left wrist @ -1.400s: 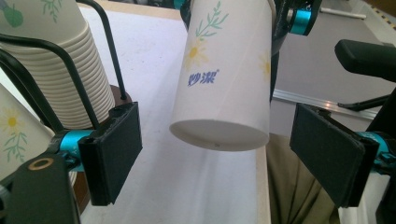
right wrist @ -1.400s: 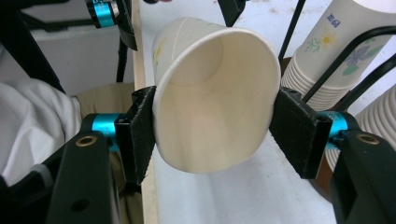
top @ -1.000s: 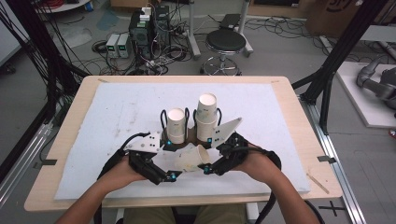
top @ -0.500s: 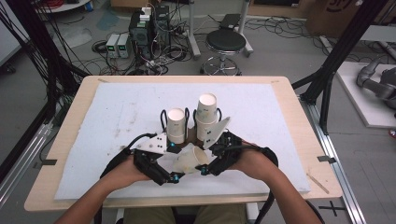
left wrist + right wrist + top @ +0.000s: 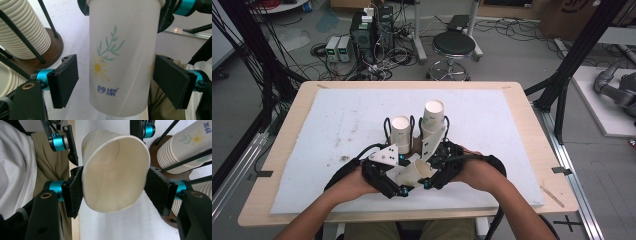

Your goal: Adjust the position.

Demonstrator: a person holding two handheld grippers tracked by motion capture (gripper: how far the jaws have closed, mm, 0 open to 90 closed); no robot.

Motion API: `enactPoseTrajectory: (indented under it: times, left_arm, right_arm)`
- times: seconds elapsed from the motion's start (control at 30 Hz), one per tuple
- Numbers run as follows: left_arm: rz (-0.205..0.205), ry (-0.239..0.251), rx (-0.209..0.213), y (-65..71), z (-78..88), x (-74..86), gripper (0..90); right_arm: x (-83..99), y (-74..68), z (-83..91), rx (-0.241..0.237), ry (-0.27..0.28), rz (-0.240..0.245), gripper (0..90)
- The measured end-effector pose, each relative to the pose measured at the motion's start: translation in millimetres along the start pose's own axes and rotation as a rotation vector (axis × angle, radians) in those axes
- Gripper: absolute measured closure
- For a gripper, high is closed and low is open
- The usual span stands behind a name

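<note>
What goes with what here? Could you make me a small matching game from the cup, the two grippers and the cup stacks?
Things:
1. paper cup
2. left gripper
3. right gripper
4. taller cup stack

States:
A. stands in a wire holder on the table
B. jaws apart, either side of the cup, not touching it
C. squeezed at its rim
D. clamped shut on the cup

Pairs: 1-C, 2-B, 3-D, 4-A

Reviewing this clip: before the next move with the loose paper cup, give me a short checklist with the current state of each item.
1. Right gripper pads pressed on the cup rim: ok; the rim is squeezed oval.
2. Left gripper closed on cup: not ok; gaps show at both pads.
3. Cup sits between the left jaws: ok.
4. Cup off the table: cannot tell.
5. Cup stacks upright in the rack: ok.
</note>
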State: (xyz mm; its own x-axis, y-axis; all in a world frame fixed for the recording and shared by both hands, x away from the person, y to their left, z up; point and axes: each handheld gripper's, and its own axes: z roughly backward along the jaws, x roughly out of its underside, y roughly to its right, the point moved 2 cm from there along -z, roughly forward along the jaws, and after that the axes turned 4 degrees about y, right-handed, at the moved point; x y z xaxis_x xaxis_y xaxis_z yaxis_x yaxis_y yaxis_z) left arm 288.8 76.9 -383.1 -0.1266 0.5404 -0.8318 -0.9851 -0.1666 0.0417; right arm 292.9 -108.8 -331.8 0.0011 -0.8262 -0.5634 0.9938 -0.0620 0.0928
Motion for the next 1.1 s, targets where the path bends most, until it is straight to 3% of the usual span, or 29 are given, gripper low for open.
enactPoseTrajectory:
  times: [0.57, 0.9, 1.1]
  left_arm:
    - [0.005, -0.045, 0.024, 1.3, -10.4, -1.9, 27.5]
    - [-0.004, -0.051, 0.053, 2.0, -11.9, -0.5, 36.5]
    - [0.011, -0.030, 0.061, 1.9, -12.2, 1.5, 36.4]
  right_arm:
    - [-14.7, -4.6, -3.3, -0.004, -0.112, 0.053, 35.5]
    - [-17.2, -4.7, -5.9, -0.008, -0.130, 0.055, 35.0]
    - [-17.2, -3.9, -6.2, -0.015, -0.119, 0.047, 34.0]
